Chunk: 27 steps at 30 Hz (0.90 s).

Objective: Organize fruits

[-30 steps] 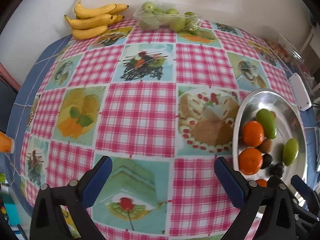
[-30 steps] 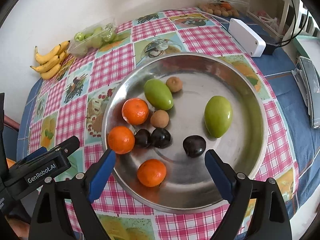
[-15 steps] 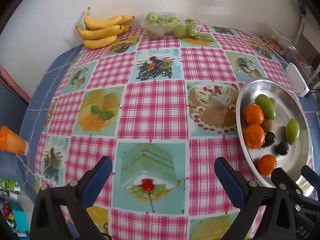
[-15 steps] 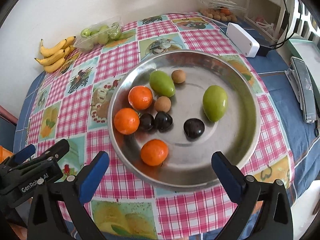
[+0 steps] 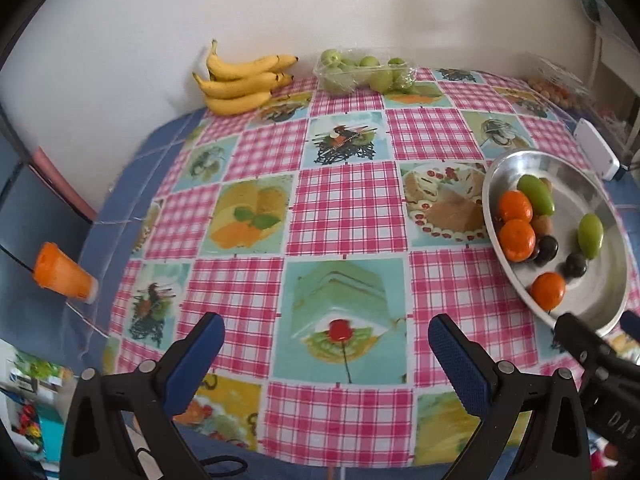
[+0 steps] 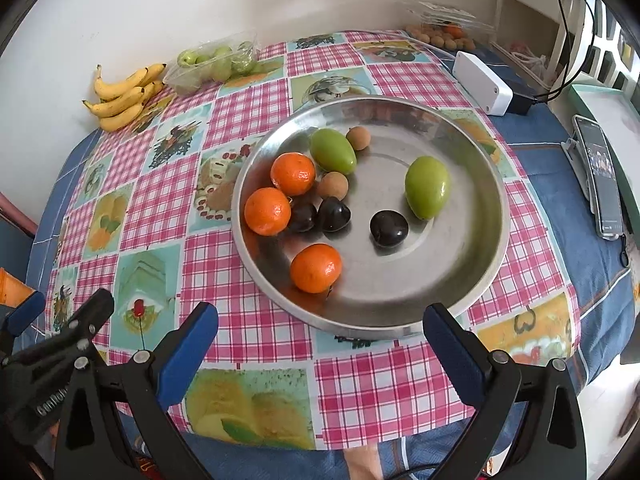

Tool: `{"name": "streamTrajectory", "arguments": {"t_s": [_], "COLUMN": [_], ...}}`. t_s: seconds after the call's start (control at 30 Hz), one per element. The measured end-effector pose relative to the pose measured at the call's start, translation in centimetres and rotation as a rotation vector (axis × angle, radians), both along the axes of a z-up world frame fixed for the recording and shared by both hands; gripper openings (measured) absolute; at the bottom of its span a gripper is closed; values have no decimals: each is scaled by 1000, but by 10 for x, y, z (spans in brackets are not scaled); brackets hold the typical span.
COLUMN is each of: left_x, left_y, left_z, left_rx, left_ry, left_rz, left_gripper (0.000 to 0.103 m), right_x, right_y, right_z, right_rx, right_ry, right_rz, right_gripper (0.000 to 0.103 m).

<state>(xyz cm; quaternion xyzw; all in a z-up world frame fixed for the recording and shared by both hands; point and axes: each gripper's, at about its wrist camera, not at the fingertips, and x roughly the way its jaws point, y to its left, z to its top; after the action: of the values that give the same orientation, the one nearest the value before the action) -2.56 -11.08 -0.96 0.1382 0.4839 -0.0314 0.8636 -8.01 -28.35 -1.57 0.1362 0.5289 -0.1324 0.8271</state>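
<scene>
Left wrist view: the left gripper [image 5: 326, 344] hangs over bare worktop [image 5: 348, 208], fingers wide and holding nothing — likely idle, as the fruit lies elsewhere. Bananas [image 5: 244, 80] sit by the far wall; the tray [image 5: 612, 248] is off to the right.

Right wrist view: the right gripper [image 6: 320, 338], fingers wide and holding nothing, faces the tray [image 6: 472, 264] — mixed oranges [image 6: 316, 268], green fruits [image 6: 426, 187] and dark ones [image 6: 389, 228] look unsorted.

Small far-corner fruits [image 6: 444, 38] indistinct
</scene>
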Motion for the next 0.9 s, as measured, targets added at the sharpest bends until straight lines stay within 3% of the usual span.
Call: {"name": "streamTrajectory", "arguments": {"t_s": [0.9], "left_x": [5], "left_y": [31], "left_z": [-12], "left_rx": [-45], "left_ry": [105], "left_rz": [134], "left_gripper": [103], "right_x": [-4], "right_y": [6], "right_z": [4], "right_rx": [-21], "right_ry": [0], "right_rz": [5], "right_gripper": [102]}}
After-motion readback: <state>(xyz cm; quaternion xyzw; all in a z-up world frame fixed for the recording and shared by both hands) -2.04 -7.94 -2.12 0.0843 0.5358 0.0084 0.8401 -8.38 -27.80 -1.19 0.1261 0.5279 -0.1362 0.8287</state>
